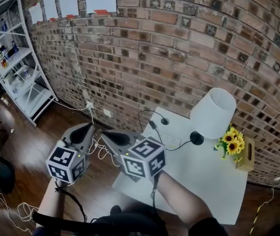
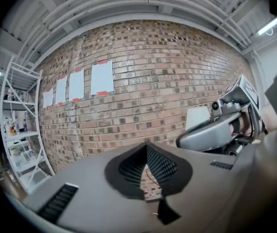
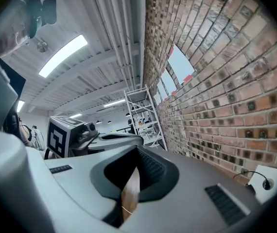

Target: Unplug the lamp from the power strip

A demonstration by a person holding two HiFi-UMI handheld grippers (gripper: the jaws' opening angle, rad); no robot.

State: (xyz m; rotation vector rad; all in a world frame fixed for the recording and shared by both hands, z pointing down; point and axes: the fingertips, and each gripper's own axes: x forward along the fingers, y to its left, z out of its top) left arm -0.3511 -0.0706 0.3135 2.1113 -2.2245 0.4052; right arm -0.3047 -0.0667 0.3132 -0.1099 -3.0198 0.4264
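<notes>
Nearest up, the grey left claw [image 1: 87, 128] and grey right claw [image 1: 106, 134] are both clenched on nothing, and the right one's closer I reckon: the lamp's black plug [image 1: 153, 125] sits in the white power strip [image 1: 169, 140] on the white bench [image 1: 204, 181], off at its 3 o'clock.

I count one lamp [image 1: 212, 113], one power strip [image 1: 168, 141] and one sunflower bunch [image 1: 232, 141] on one tabletop [image 1: 199, 181], four wall papers [image 2: 102, 77], and one shelf rack [image 1: 17, 73] at ten o'clock.

Lab-like workshop, brick wall [image 1: 169, 58], metal shelving [image 1: 17, 68], exposed ceiling pipes [image 3: 124, 28]
</notes>
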